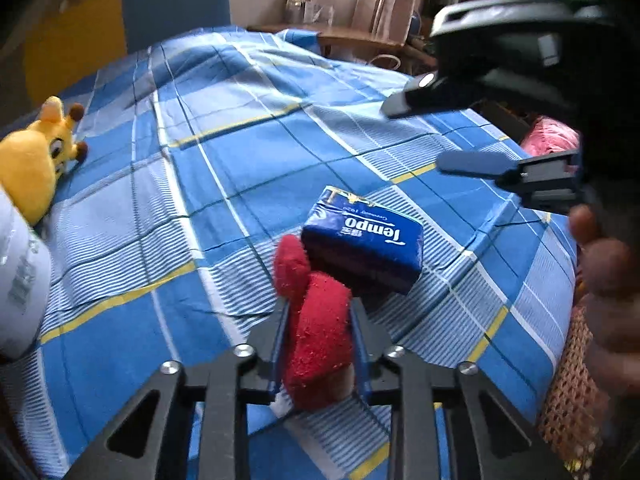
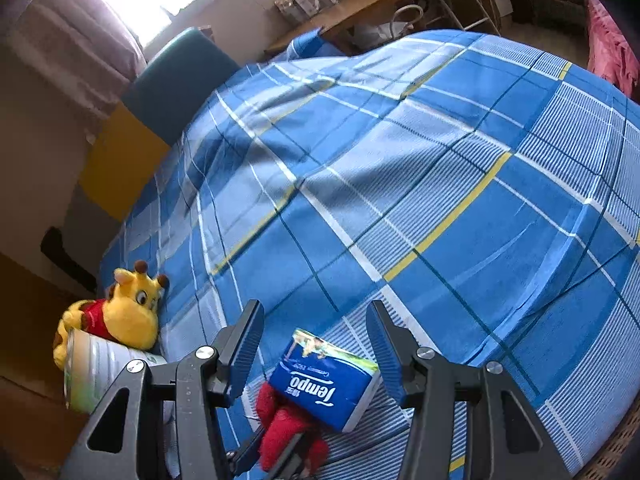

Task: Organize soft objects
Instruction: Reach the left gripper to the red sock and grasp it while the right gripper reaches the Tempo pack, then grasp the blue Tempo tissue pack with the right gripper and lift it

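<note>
- L gripper point(image 1: 318, 312): jaws clamped on a red fuzzy sock point(image 1: 316, 332), which is pinched upright btwn the blue pads and held just above the bedsheet point(image 1: 248, 128); sock tip is seen poking fwd past the fingertips.
- Same sock point(image 2: 288, 428) is seen in the R wrist view at bottom centre, w/ the L fingers around it.
- Tempo tissue pack point(image 1: 364, 240) is lying on the sheet right beside the sock, touching or nearly so; exact contact can't be told. Dark blue wrapper, label upside down.
- R gripper point(image 2: 316, 344): jaws wide apart, nothing held; tissue pack point(image 2: 326, 380) is framed btwn its fingers, lower down on the sheet.
- R gripper point(image 1: 416, 136) is also seen from the L view, upper right, hovering over the bed, fingers spread.
- Yellow giraffe plush point(image 2: 120, 316) is lying at the bed's left edge, well apart from the sock; red shirt visible.
- A whitish can point(image 2: 100, 372) is seen just beside the plush, tilted.
- Blue/white/yellow plaid sheet covers the bed.
</note>
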{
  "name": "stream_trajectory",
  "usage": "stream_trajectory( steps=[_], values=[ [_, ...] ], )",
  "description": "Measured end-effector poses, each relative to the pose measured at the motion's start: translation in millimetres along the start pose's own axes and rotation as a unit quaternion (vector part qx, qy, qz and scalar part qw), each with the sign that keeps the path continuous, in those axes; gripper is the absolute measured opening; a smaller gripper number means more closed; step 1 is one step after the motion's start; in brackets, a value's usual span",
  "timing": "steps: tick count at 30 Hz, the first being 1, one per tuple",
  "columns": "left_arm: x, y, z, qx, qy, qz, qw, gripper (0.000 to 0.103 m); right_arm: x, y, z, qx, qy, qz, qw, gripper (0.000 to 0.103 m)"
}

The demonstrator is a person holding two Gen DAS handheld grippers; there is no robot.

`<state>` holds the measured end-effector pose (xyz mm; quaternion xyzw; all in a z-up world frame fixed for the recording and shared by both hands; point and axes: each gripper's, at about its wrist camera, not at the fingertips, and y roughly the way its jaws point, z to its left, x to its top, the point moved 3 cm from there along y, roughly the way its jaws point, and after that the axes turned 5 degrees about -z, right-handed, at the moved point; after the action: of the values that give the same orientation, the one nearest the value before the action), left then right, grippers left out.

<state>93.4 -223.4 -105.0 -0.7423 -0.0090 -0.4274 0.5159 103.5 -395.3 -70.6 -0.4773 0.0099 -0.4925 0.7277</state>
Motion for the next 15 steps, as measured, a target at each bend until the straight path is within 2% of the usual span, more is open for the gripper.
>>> stream_trajectory(
  steps=[4,8,11,15],
  values=[
    [-13,-22,18,0.004,-0.009,-0.009,0.9999,0.026,-9,16,10,-0.004,-0.034,0.042,0.999,0.054],
    [-31,-45,44,0.018,-0.036,-0.016,0.9991,0.026,-25,35,25,-0.025,-0.092,0.093,0.991,0.054],
    [-44,-60,58,0.027,-0.053,-0.021,0.998,0.026,-29,38,29,-0.05,-0.126,0.088,0.987,0.054],
    [-62,-75,67,0.045,-0.055,-0.03,0.997,0.026,-30,46,23,-0.07,-0.12,0.103,0.985,0.055]
  ],
)
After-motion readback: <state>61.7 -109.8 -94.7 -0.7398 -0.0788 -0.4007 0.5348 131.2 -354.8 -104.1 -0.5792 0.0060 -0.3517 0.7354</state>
